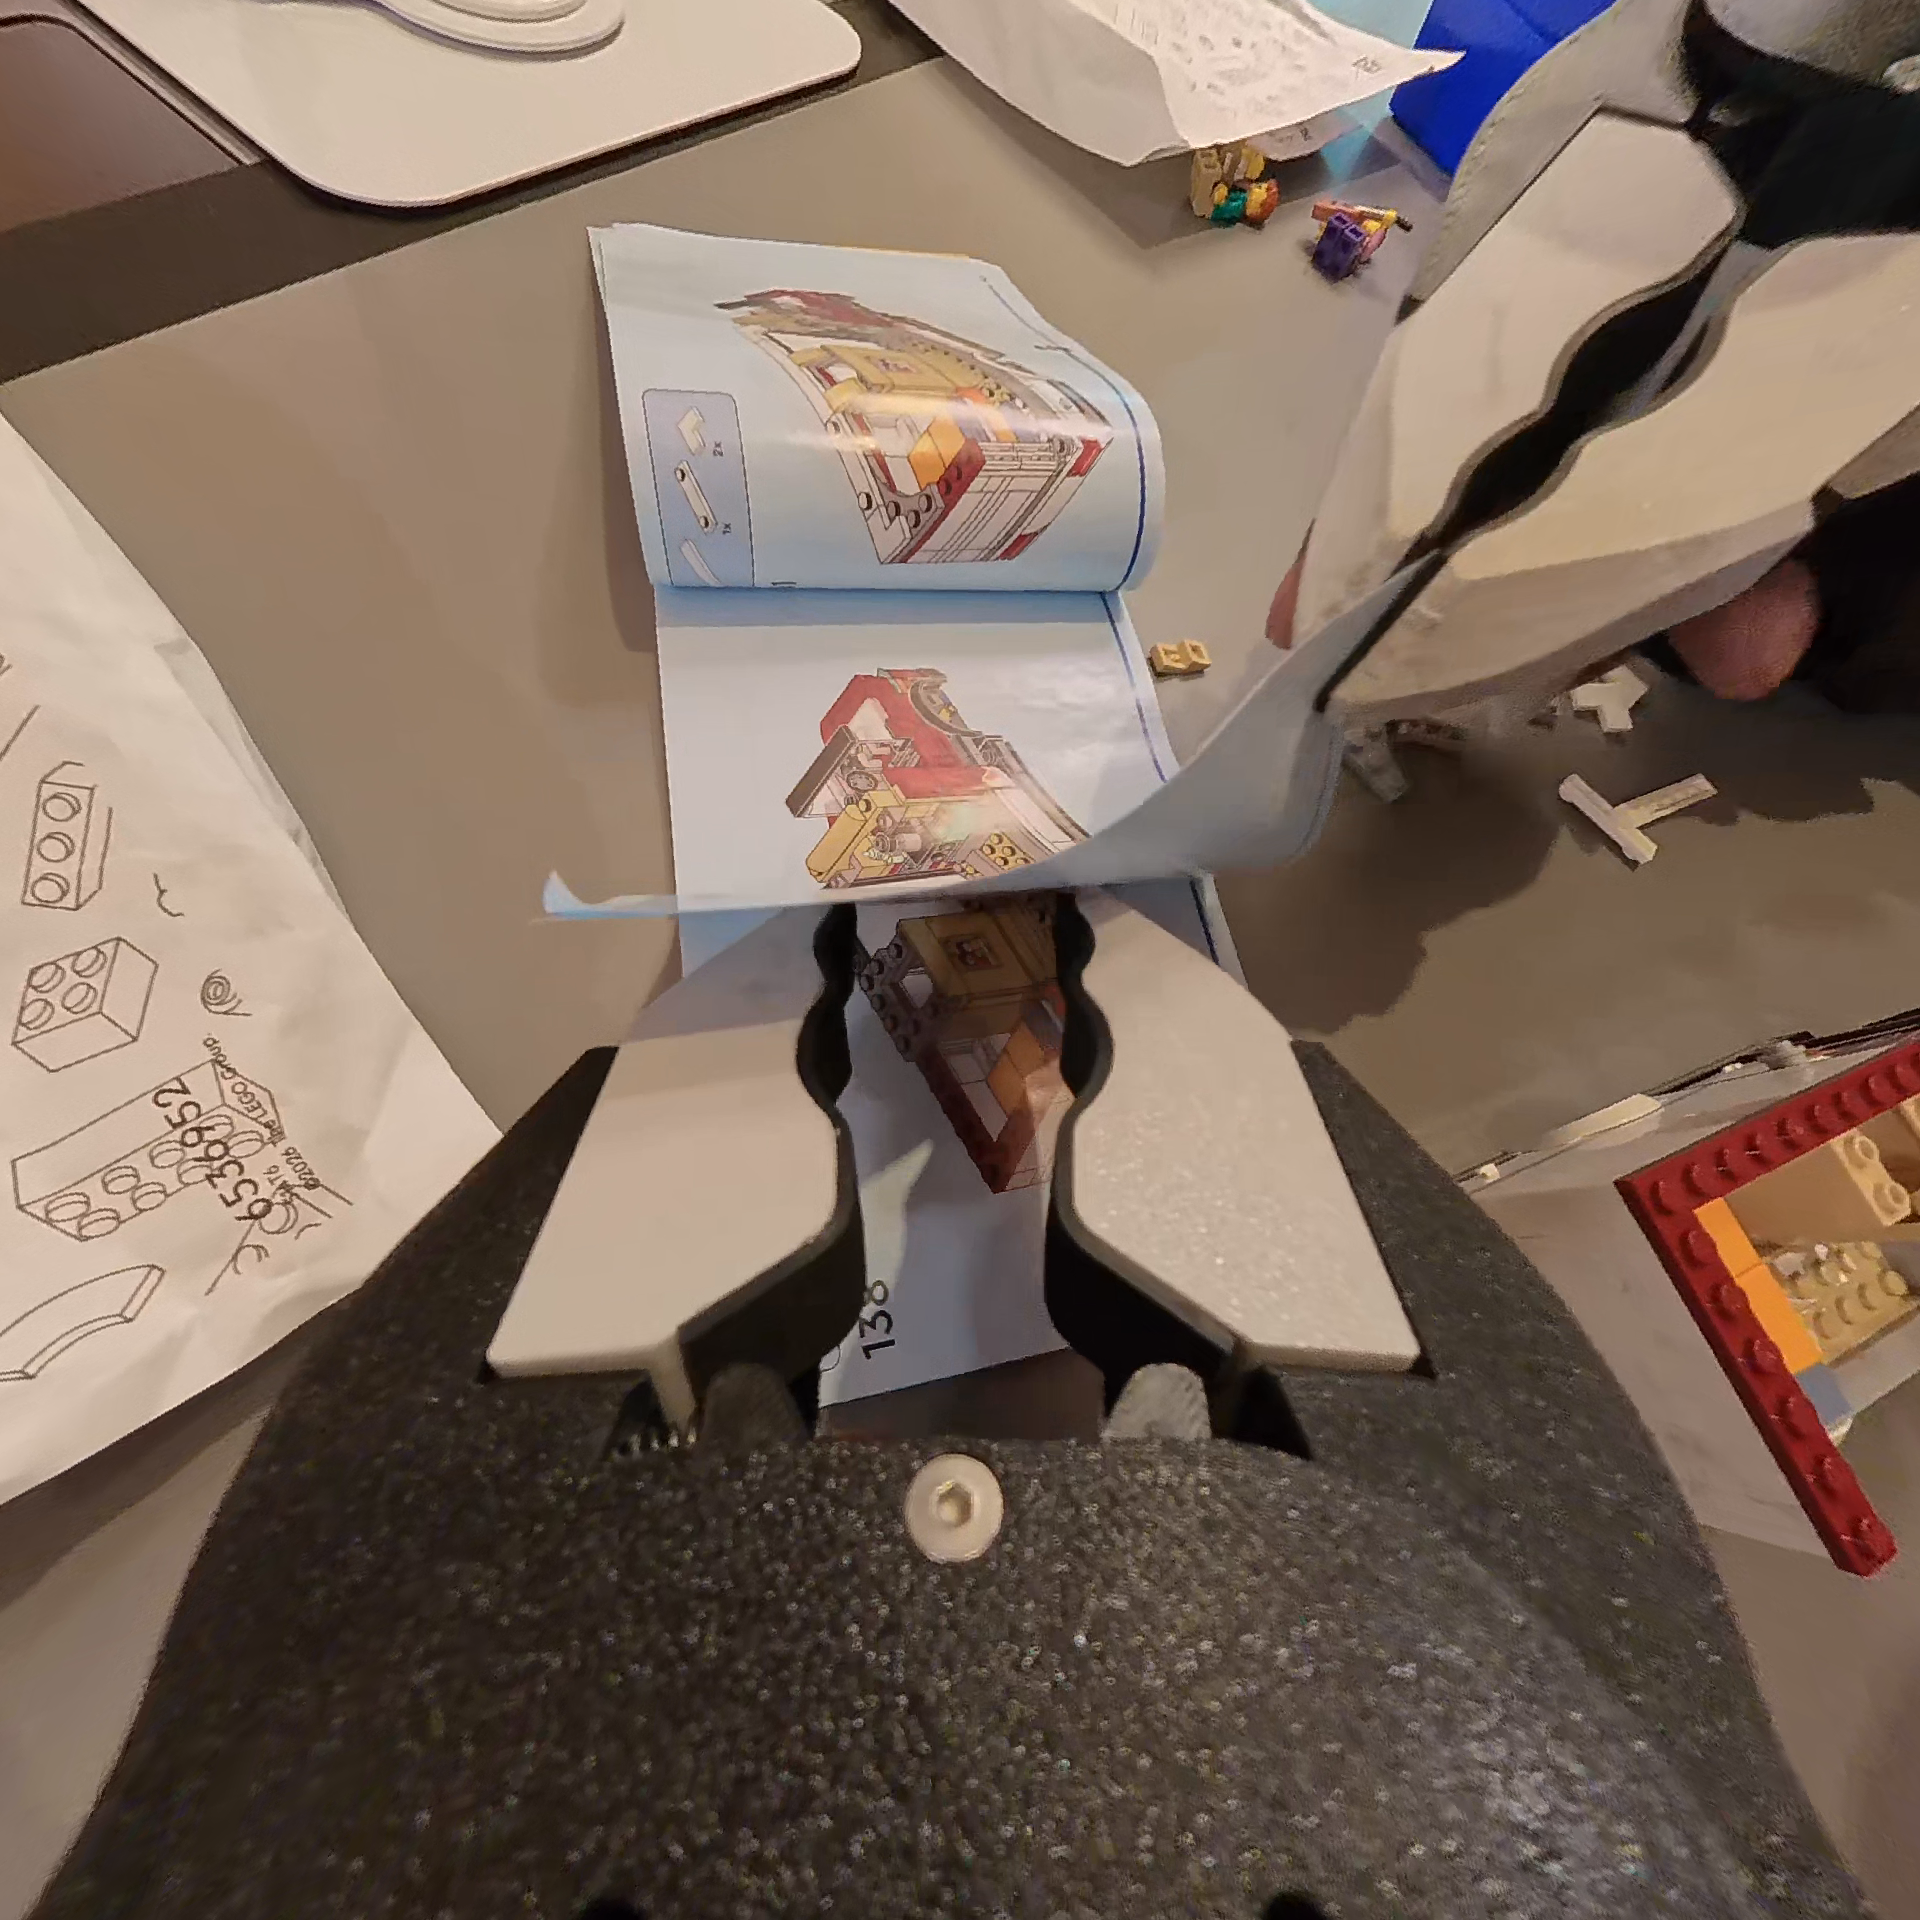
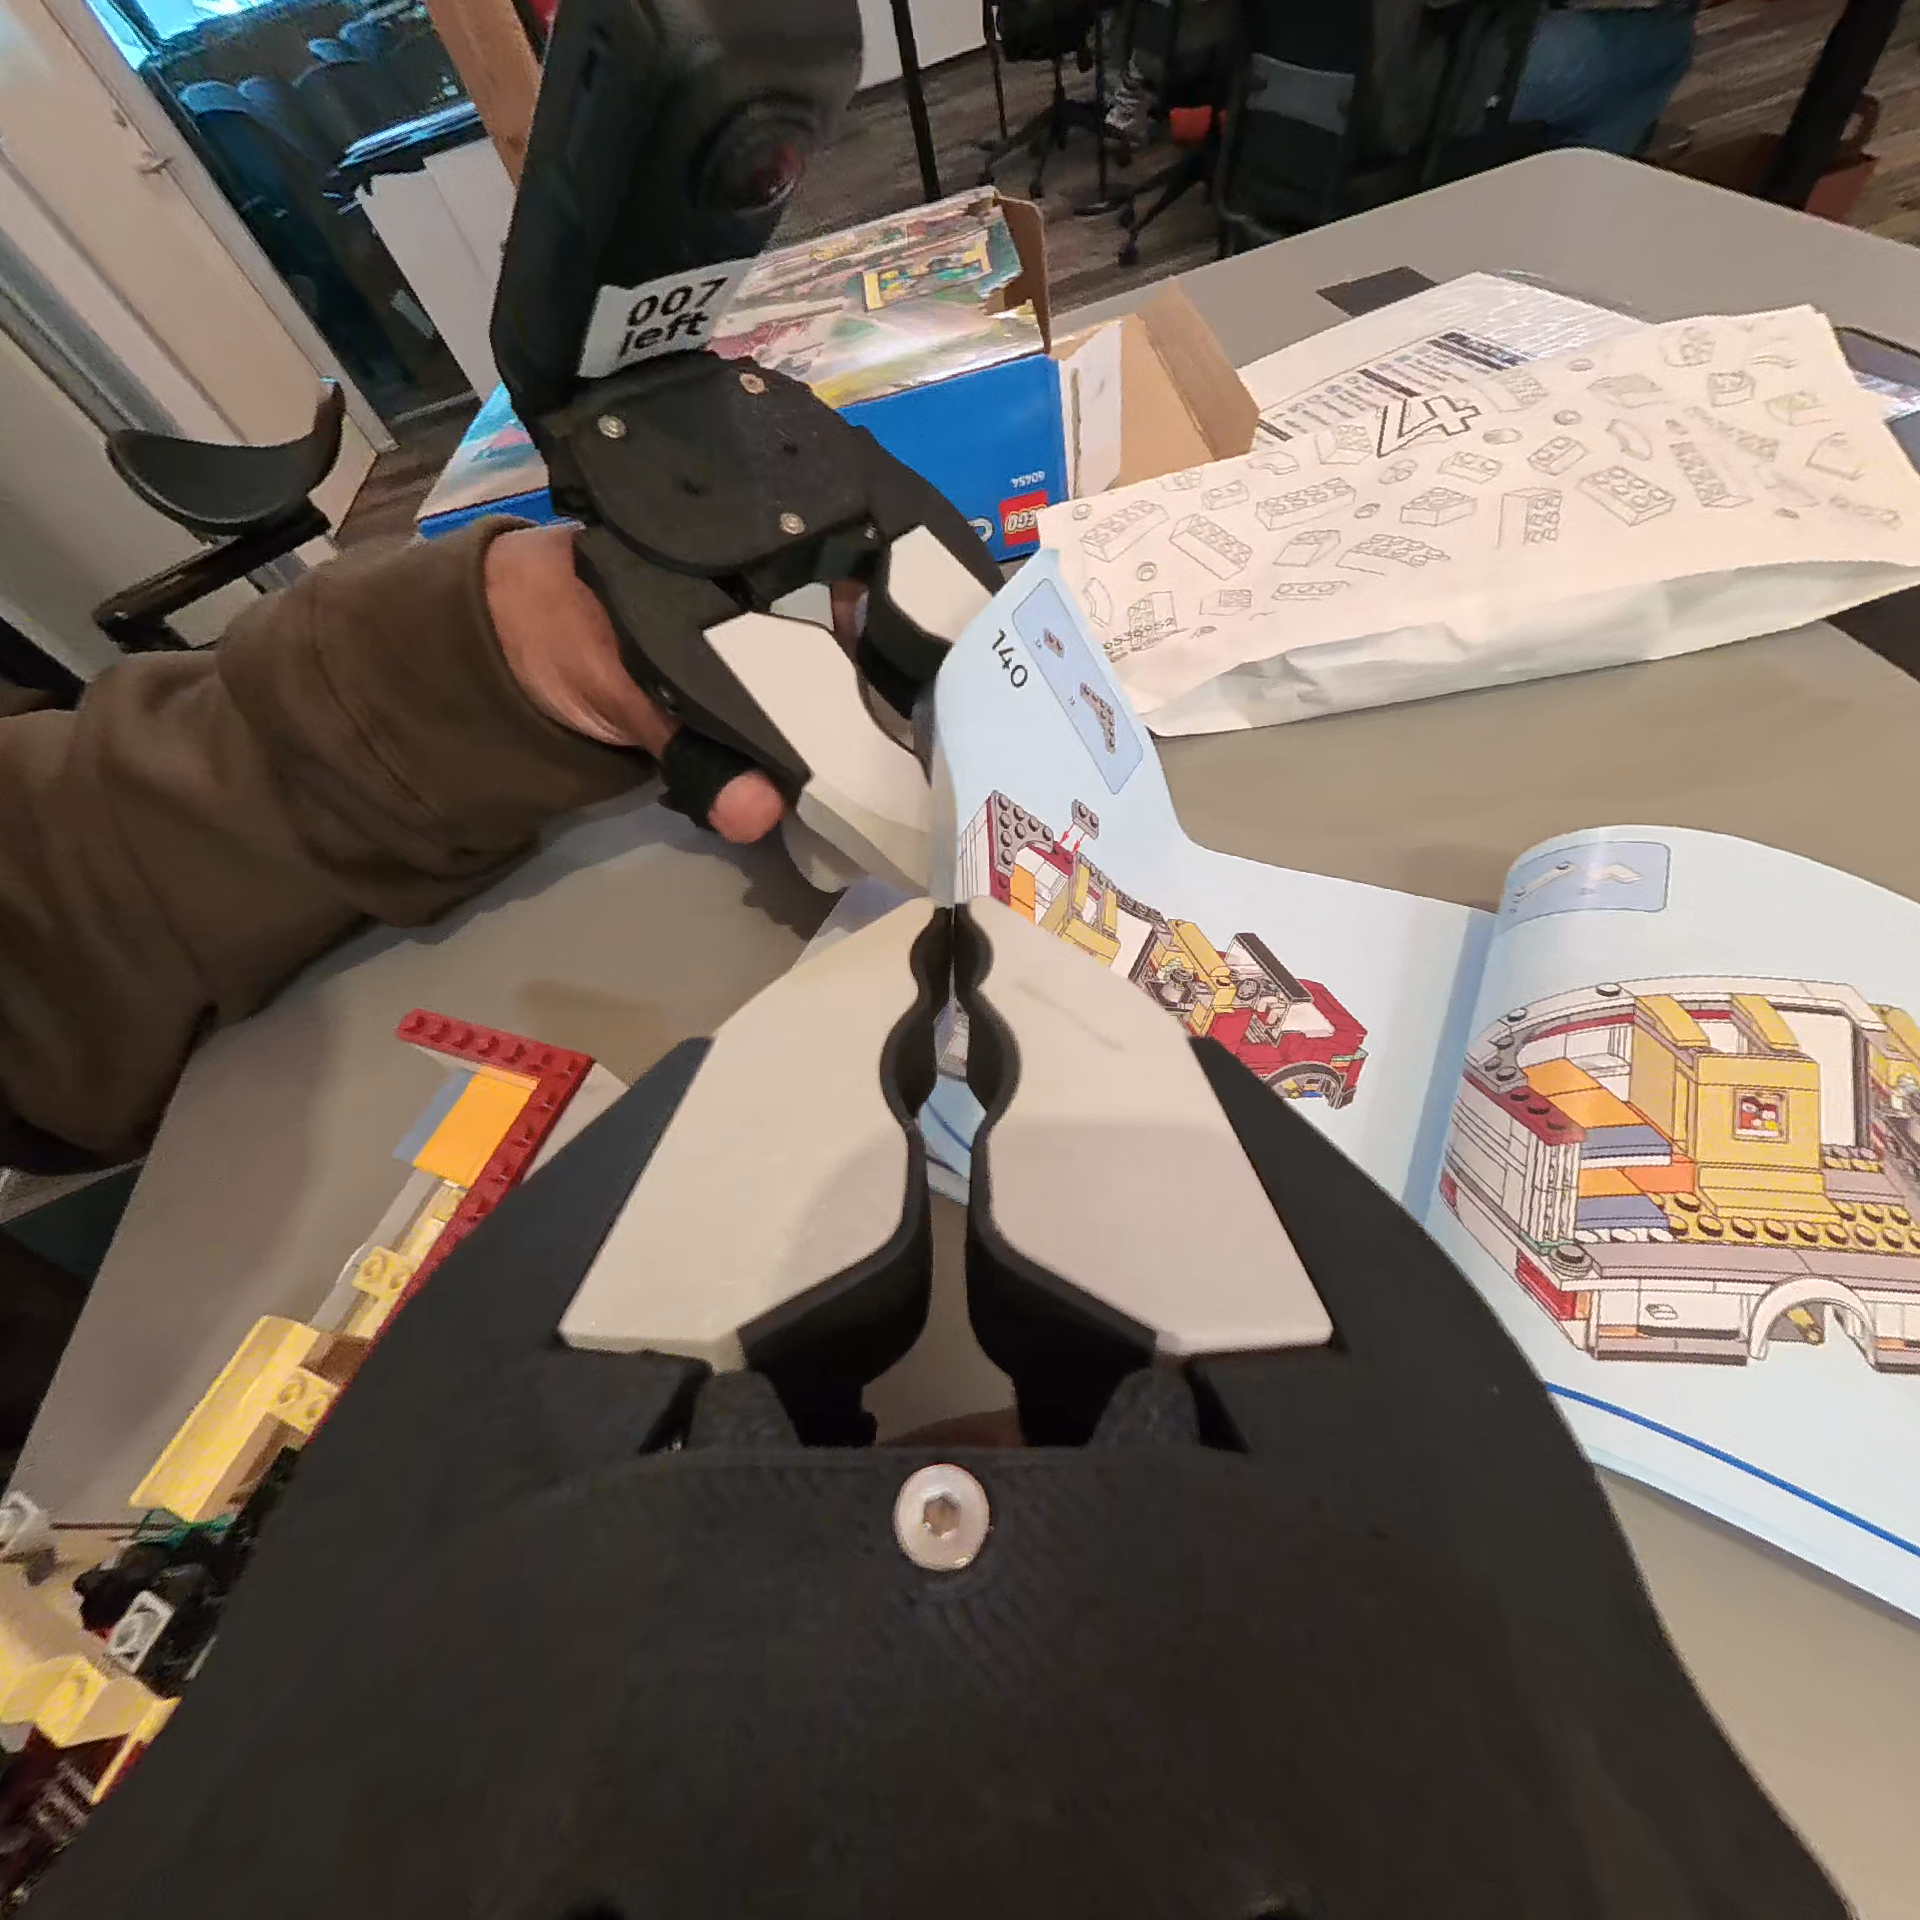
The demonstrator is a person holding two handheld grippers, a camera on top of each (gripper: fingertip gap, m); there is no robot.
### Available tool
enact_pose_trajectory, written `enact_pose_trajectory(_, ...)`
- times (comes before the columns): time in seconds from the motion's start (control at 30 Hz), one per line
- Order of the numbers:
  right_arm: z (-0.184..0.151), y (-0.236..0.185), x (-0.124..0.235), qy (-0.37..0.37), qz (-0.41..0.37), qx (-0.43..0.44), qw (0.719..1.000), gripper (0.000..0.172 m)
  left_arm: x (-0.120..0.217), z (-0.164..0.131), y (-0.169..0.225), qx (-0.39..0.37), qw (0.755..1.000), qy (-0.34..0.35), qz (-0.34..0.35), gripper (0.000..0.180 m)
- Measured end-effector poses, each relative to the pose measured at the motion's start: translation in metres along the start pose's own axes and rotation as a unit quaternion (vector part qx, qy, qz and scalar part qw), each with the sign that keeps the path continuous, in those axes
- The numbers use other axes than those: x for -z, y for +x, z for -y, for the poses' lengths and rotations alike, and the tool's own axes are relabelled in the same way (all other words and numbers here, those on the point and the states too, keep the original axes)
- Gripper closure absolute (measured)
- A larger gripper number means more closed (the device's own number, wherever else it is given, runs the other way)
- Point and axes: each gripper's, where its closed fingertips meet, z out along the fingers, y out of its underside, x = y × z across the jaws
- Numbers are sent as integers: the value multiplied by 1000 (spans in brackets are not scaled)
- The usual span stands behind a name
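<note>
An open light-blue instruction booklet (image 1: 894, 665) lies on the grey table (image 1: 364, 499). My right gripper (image 2: 951, 920) is shut, with its pads pinching the edge of one booklet page (image 2: 1039, 727), which curls up off the booklet. In the left wrist view the right gripper (image 1: 1340, 686) comes in from the upper right and holds that lifted page (image 1: 1039, 852). My left gripper (image 1: 961, 925) is open and holds nothing. Its fingers straddle the lower page just under the lifted sheet. It also shows in the right wrist view (image 2: 894, 748), held by a hand behind the raised page.
A partly built brick model with a dark red edge plate (image 1: 1756, 1330) sits to the right, also seen in the right wrist view (image 2: 488, 1081). A white paper bag with brick drawings (image 1: 156, 1039) lies left. A blue box (image 2: 935, 436), loose pieces (image 1: 1621, 810) and small coloured builds (image 1: 1236, 187) lie beyond. My right fingertips sit around 7 cm from my left ones.
</note>
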Motion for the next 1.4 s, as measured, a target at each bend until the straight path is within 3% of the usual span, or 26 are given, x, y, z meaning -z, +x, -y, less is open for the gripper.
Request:
enact_pose_trajectory(0.3, -4, 2, 0, -3, -2, 5, 1000, 172, 14, 11, 10, 73, 994, 41, -73, 130)
enact_pose_trajectory(0.53, -15, -17, -4, -33, 48, 14, 998, 171, 18, 17, 14, 109, 987, 58, -105, 125)
enact_pose_trajectory(0.8, -30, -34, -6, -85, 96, 46, 991, 142, 16, 14, 17, 102, 987, 50, -109, 131)
enact_pose_trajectory(0.97, -16, -34, 0, -50, 84, 107, 989, 130, 11, 9, 19, 97, 989, 34, -108, 131)
enact_pose_trajectory(1.1, -18, -38, -2, -48, 81, 165, 982, 121, 8, 6, 20, 95, 989, 26, -107, 131)
enact_pose_trajectory(1.4, -28, -40, -12, -62, 72, 186, 978, 117, 9, 4, 18, 93, 990, 20, -104, 131)
